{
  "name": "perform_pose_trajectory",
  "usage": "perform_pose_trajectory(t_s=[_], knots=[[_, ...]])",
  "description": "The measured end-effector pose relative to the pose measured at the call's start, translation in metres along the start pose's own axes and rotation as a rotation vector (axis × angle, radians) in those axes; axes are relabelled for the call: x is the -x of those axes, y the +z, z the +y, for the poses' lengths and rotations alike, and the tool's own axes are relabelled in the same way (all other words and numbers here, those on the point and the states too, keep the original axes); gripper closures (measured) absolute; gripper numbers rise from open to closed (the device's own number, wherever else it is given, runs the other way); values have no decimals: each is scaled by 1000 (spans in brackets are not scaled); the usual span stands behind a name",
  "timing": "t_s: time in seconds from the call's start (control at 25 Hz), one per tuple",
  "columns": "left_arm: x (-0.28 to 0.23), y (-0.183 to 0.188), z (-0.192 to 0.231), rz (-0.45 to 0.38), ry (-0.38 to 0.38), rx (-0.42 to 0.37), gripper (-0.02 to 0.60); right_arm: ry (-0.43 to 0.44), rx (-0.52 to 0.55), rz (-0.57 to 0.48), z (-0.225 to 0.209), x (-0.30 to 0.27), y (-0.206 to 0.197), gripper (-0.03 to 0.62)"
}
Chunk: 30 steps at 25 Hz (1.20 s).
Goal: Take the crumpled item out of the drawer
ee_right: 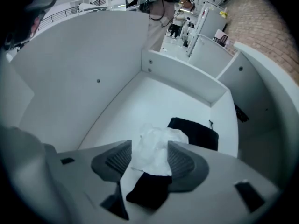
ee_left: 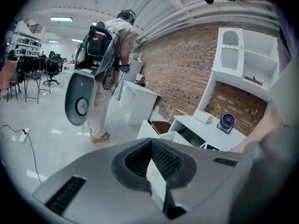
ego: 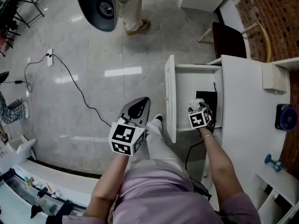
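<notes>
A white drawer stands pulled out from the white desk. My right gripper is inside it, shut on a crumpled white tissue that sticks up between the jaws. A flat black item lies on the drawer floor just behind the tissue. My left gripper is held over my lap, left of the drawer front, with its jaws closed together and nothing in them.
A person with a dark round device stands on the tiled floor beyond. A cable and power strip lie at the left. A small fan sits on the desk; a chair stands behind the drawer.
</notes>
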<state>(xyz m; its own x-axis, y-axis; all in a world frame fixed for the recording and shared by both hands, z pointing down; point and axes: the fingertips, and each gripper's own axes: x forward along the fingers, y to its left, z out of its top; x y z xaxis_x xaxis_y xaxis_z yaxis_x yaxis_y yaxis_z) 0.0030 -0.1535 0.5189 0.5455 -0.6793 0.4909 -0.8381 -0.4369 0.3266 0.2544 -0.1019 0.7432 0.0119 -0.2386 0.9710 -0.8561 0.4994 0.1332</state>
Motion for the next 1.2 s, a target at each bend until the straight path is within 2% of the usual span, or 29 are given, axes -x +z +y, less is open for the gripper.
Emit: perform_pose_trajectory(t_s=[0.44,0.72,1.2], knots=[[-3,-9,5,19,27,27,581,-27,128,43,0,-22,-5,372],[-3,-10,7,26,36,28,581,16,114,49,8,-26,-3,375],[-9,-5,3,28,14,11,581,47,114,63,18,-28,2,437]])
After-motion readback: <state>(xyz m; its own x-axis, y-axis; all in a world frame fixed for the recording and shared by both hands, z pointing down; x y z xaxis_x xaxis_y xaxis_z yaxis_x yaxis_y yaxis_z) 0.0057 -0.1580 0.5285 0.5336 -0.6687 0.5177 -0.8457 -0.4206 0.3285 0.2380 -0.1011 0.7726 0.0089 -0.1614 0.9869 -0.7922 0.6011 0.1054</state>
